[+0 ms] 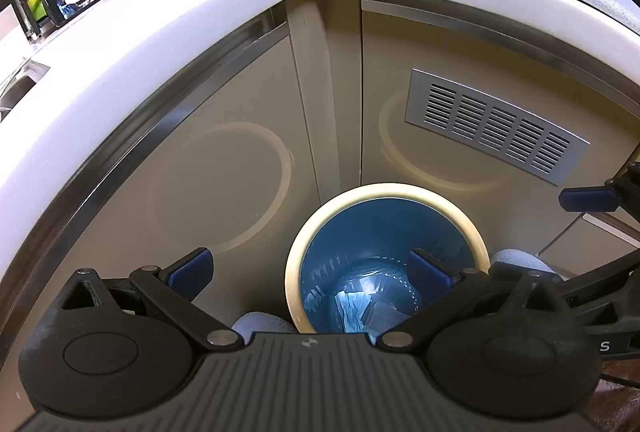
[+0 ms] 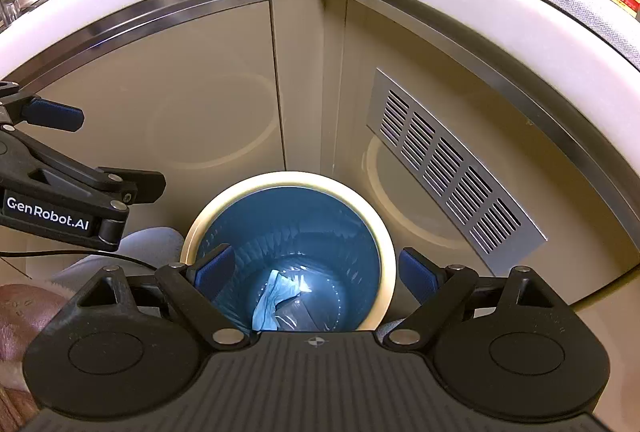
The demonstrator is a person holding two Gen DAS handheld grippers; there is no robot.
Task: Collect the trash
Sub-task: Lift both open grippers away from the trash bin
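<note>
Nearest the lens in each wrist view is the gripper's own ribbed black body, and beyond it the blue-padded fingers. The left gripper [image 1: 310,274] stands wide apart with nothing between its pads, and the right gripper [image 2: 316,272] is just as wide and just as empty. Both hang above the trash bin [image 2: 384,228], a round cream-rimmed bin lined with a blue bag [image 2: 288,232], which stands on the floor in the inside corner of the beige cabinets [image 1: 224,160]. The right gripper sits almost straight over the bin's mouth; the left is a little to the bin's left. At the bottom of the bin lie a crumpled pale piece [image 2: 266,302] and something dark and flat [image 2: 292,312] beside it. A metal vent grille [image 1: 496,124] is set in the cabinet door to the bin's right, and the white countertop [image 1: 132,44] runs above. By my reading, the liner is about to be gathered: the next move calls for lowering a gripper to the bin's rim and pinching the bag's edge.
</note>
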